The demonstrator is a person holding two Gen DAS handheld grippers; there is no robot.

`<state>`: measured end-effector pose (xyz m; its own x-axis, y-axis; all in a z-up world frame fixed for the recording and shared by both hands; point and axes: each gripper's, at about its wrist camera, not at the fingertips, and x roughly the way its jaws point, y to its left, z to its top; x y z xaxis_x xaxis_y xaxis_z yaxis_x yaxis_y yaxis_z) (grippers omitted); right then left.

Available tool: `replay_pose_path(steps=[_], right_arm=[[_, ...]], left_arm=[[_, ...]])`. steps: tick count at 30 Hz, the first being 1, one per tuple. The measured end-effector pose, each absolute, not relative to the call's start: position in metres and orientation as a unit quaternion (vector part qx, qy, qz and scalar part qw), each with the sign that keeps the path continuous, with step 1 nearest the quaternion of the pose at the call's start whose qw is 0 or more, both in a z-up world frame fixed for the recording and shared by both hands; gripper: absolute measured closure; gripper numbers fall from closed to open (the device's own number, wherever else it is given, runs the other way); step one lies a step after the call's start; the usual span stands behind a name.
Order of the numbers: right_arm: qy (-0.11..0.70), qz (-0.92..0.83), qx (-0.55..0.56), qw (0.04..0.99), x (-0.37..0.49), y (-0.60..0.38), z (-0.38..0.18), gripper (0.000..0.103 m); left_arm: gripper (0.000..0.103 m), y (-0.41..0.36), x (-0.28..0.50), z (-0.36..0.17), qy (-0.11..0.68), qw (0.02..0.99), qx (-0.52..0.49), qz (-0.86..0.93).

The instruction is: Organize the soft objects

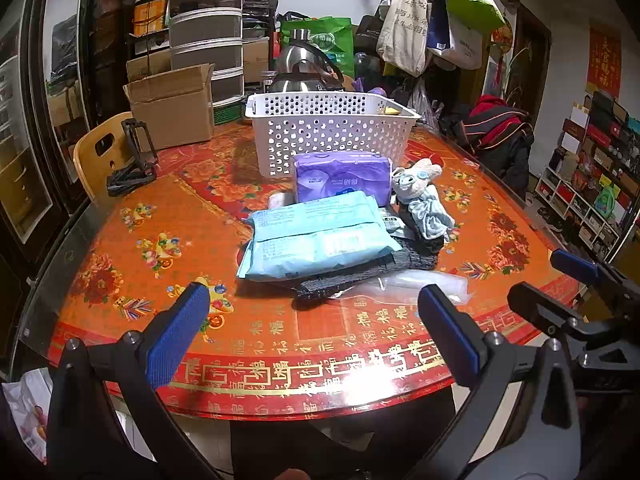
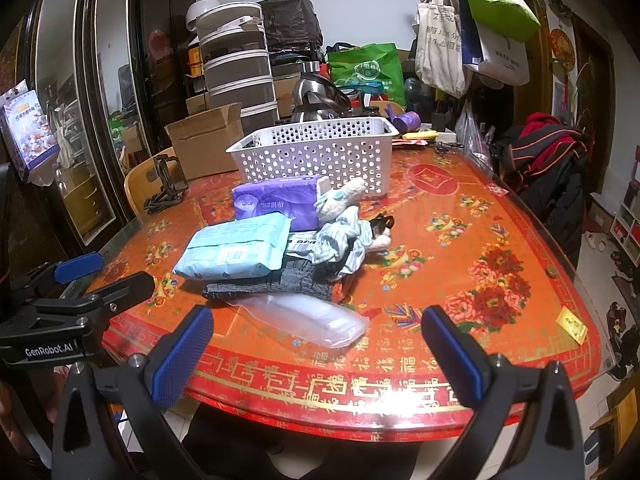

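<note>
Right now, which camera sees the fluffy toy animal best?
The left wrist view: the plush toy faces that camera, so its face shows beside the purple pack. In the right wrist view the toy is turned sideways and partly covered by the pale blue cloth.

A round table (image 1: 120, 264) with a red and orange flowered cover under a glossy clear sheet fills the middle of both views. At upper centre a white perforated basket (image 1: 332, 128) stands on it. Left of that sits an open cardboard box (image 1: 172, 108), and below the box a black folding stand (image 1: 134, 160). At centre a dark knitted cloth (image 1: 360, 272) lies flat on the cover, other things piled on it. Touching its lower edge is a clear plastic bag (image 2: 308, 316). In the right wrist view a small yellow tag (image 2: 571, 325) lies at the lower right rim.
</note>
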<state>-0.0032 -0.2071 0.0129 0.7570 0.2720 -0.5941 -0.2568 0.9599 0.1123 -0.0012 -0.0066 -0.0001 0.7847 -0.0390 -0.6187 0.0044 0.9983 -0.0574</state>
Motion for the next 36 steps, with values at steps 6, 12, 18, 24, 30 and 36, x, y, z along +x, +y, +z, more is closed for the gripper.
replay_pose_path(steps=[6, 12, 18, 24, 30, 36], right_arm=[[0.320, 0.142, 0.013, 0.937, -0.0034, -0.2075, 0.0122, 0.000], [0.321, 0.141, 0.012, 0.937, -0.0031, -0.2075, 0.0121, 0.000], [0.324, 0.141, 0.013, 0.935, -0.0026, -0.2081, 0.0107, 0.000], [0.325, 0.141, 0.013, 0.935, -0.0024, -0.2081, 0.0107, 0.000], [0.326, 0.141, 0.013, 0.935, -0.0021, -0.2083, 0.0100, 0.000], [0.322, 0.140, 0.014, 0.936, -0.0023, -0.2076, 0.0103, 0.000]], left_arm=[[0.000, -0.0067, -0.0007, -0.0002, 0.328, 0.944, -0.027, -0.013], [0.000, -0.0064, -0.0006, -0.0002, 0.328, 0.944, -0.026, -0.012], [0.000, -0.0055, -0.0011, -0.0001, 0.327, 0.945, -0.027, -0.012], [0.000, -0.0051, -0.0013, -0.0002, 0.327, 0.944, -0.027, -0.013], [0.000, -0.0047, -0.0009, -0.0004, 0.327, 0.945, -0.028, -0.013], [0.000, 0.0025, -0.0004, 0.0007, 0.316, 0.948, -0.030, -0.010]])
